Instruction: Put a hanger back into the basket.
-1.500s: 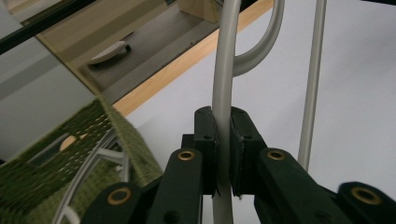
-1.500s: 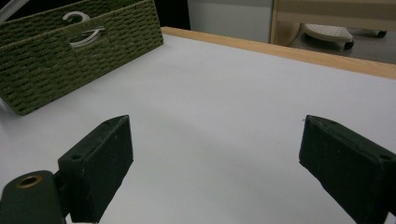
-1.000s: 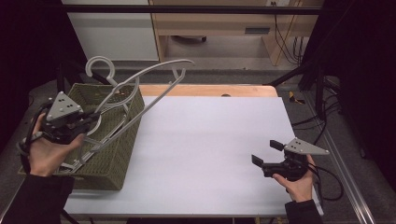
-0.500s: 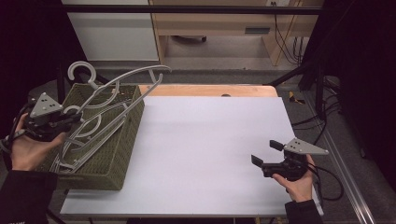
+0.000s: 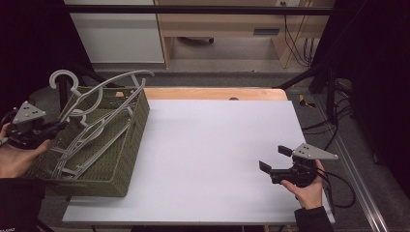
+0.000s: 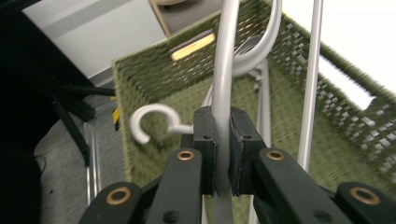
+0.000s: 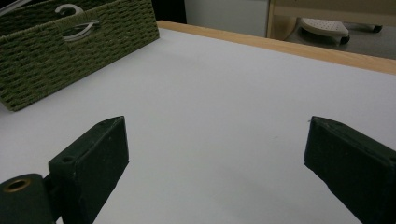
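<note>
Two grippers: left gripper (image 6: 222, 154) clamped on grey hanger (image 6: 224, 79) over nine-o'clock basket (image 5: 126, 145), right gripper (image 7: 217, 168) wide apart, empty, at four.

Hanger (image 6: 223, 70): smooth pale-grey plastic, slight sheen. Basket (image 5: 126, 145) around it: coarse woven olive fibre, rough, matt. Table (image 5: 217, 154) beside the basket: smooth matt white top, bare wood strip (image 5: 212, 93) at far edge. Left gripper (image 6: 222, 140) pads on the hanger: matt black, rubbery look, brass-coloured rivets.

I'm seeing the white table (image 5: 217, 145) glaring under overhead light, surroundings staying dark, nearby hanger (image 6: 223, 93) blurring slightly.
</note>
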`<state>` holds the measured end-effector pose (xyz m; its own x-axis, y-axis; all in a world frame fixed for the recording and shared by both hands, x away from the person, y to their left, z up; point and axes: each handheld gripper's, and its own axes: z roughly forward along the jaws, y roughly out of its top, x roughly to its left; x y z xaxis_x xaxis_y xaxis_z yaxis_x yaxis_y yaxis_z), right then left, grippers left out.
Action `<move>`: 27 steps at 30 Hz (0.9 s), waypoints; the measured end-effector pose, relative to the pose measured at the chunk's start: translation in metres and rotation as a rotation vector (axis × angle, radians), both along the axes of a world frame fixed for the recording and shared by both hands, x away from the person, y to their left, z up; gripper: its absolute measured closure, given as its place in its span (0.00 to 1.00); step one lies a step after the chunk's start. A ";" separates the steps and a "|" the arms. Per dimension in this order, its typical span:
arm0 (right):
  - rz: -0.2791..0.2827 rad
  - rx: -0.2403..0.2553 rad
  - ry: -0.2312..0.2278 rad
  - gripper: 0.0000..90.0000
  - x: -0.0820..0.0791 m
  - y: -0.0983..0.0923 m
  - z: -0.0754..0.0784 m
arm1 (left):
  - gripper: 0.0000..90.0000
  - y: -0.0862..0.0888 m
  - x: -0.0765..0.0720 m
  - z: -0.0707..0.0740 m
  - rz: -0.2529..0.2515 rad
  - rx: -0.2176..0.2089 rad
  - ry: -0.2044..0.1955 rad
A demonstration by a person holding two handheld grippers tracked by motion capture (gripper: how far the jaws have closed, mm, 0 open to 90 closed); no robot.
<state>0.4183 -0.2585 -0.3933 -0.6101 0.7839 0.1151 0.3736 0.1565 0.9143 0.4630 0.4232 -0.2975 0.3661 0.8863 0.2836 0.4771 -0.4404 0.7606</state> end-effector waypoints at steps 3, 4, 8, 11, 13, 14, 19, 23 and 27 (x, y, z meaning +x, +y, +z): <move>0.002 -0.002 0.002 0.07 0.000 0.000 0.000 | 0.92 0.010 -0.001 -0.002 0.018 0.006 0.002; 0.002 -0.001 0.003 0.07 0.000 0.000 0.000 | 0.92 0.012 -0.001 -0.003 0.023 0.008 0.000; 0.000 -0.003 0.005 0.07 0.000 0.001 0.000 | 0.92 0.020 -0.001 -0.007 0.038 0.025 0.021; 0.002 -0.002 0.006 0.07 0.000 0.001 -0.001 | 0.92 0.024 -0.001 -0.012 0.050 0.040 0.037; 0.001 -0.002 0.006 0.07 0.000 0.001 -0.001 | 0.92 0.027 -0.001 -0.015 0.055 0.044 0.045; 0.001 -0.002 0.006 0.07 0.000 0.001 -0.001 | 0.92 0.028 -0.001 -0.017 0.056 0.048 0.049; 0.004 -0.009 0.009 0.07 0.000 0.001 -0.001 | 0.92 0.031 -0.001 -0.023 0.056 0.050 0.064; 0.005 -0.013 0.011 0.07 0.001 0.001 -0.001 | 0.92 0.028 0.002 -0.026 0.064 0.077 0.079; 0.005 -0.010 0.012 0.07 0.001 0.001 -0.001 | 0.92 0.025 0.005 -0.034 0.074 0.095 0.102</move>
